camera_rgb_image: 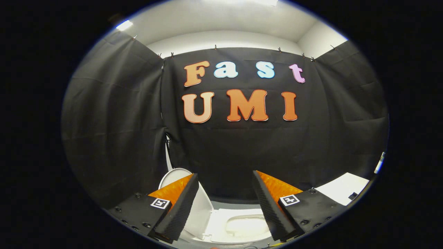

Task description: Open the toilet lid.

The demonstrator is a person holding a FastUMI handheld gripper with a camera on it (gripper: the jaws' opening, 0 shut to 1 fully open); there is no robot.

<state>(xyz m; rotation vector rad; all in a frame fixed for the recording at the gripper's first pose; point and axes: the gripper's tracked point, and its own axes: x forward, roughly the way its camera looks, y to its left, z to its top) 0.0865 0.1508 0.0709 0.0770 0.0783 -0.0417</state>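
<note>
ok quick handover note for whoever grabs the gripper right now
Gripper: open, nothing between its fingers, held above the toilet.
Toilet lid: already raised, standing upright behind the left finger, by the curtain.
Toilet seat: down, bowl showing between and below the fingers.
Done: the lid looks open.
Left: probably nothing; just back the gripper away.

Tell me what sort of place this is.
Most likely a mock bathroom set up in a recording booth. A white toilet sits below the open gripper, its lid already raised, with black cloth hung as walls all round instead of tile.
</note>
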